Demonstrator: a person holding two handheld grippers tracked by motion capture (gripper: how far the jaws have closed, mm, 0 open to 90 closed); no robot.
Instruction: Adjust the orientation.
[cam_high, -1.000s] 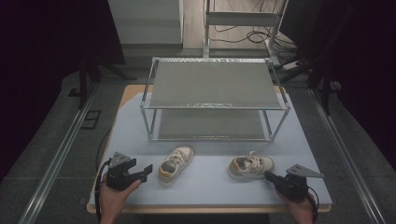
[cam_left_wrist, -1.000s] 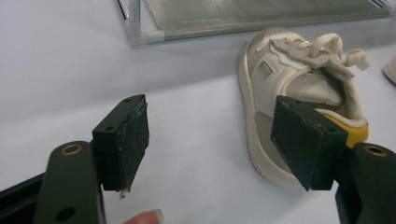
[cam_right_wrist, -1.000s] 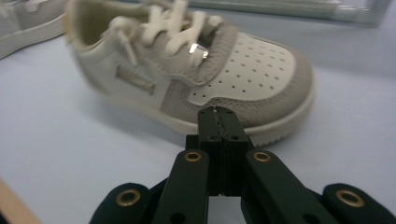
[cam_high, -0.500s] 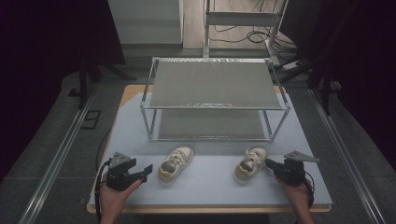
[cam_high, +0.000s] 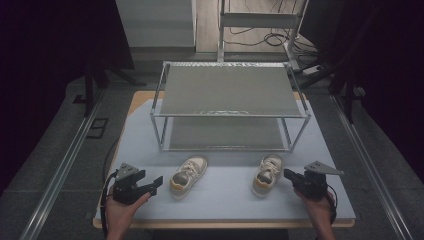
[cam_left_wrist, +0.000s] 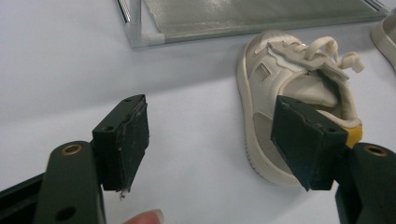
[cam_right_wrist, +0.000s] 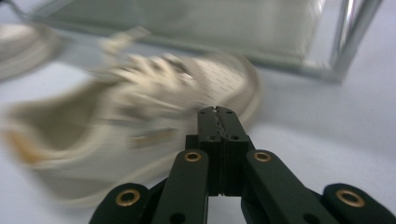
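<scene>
A: Lower left of the high view first. What's the left gripper (cam_high: 134, 184) doing?

B: Sitting on the table (cam_high: 230, 200) w/ jaws wide apart, nothing btwn them. Its own view confirms: pads well separated, bare tabletop in the gap.

A: And the left shoe (cam_high: 188, 175)?

B: Just right of it, bottom centre-left of the frame. Long axis runs diagonal, toe up-right toward the rack (cam_high: 230, 107), heel w/ the yellow tab down-left, i.e. the heel end is nearest the jaws. In the left gripper view the shoe (cam_left_wrist: 294, 116) sits partly behind the right-hand jaw, so it's offset to that side, not centred.

A: So a grab needs a shift right?

B: Prob yes, my guess: slide right & a bit fwd to straddle the heel collar.

A: Further right?

B: Right shoe (cam_high: 267, 174), lower centre-right, axis nearly straight up-frame, toe at the rack. Right gripper (cam_high: 305, 181) is just beside it on the right, tip pointing left at the shoe's side. Jaws pressed together, empty; seen clearly in the right gripper view (cam_right_wrist: 217, 112), shoe (cam_right_wrist: 140, 135) blurred just ahead-left.

A: Nearer hand for each?

B: Each shoe has its own side's gripper closest.
</scene>
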